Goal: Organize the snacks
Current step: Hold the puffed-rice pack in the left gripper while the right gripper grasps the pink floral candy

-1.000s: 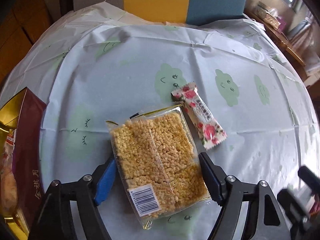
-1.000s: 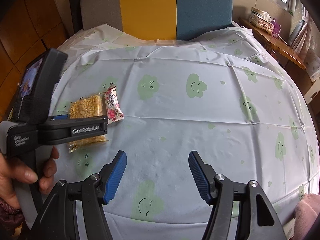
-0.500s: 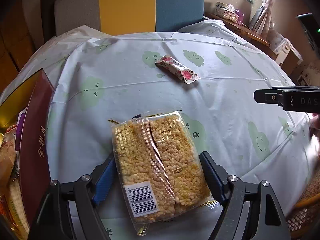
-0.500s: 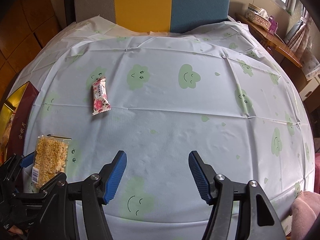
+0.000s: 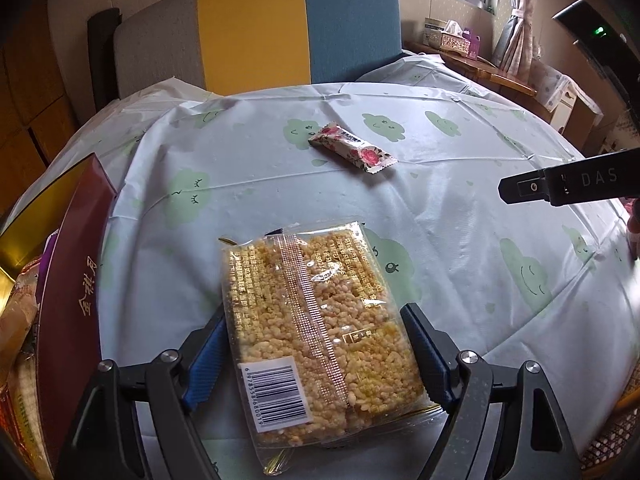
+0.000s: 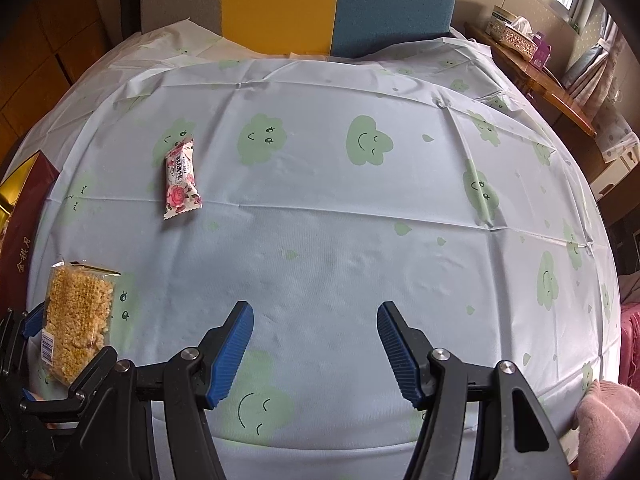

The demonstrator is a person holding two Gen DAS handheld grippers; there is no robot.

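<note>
A clear pack of yellow puffed-rice cake [image 5: 312,320] with a barcode label sits between the blue pads of my left gripper [image 5: 312,316], which is shut on its two long sides. The pack [image 6: 76,320] is at the table's near left edge, beside a dark red box [image 5: 72,280]. A small rose-patterned snack bar [image 5: 352,148] lies alone farther out on the cloth, also seen as the bar [image 6: 180,178] in the right wrist view. My right gripper [image 6: 316,344] hangs open over bare cloth with nothing between its fingers.
The round table wears a pale cloth with green clouds [image 6: 360,220]. The red box [image 6: 20,240] with a gold inside holds other snack bags. A grey, yellow and blue chair [image 5: 256,28] stands behind. A wooden side shelf [image 5: 452,38] is at the right.
My left gripper has carried the rice-cake pack away from the rose bar toward the table's left edge by the red box and has turned. The right gripper stays put.
</note>
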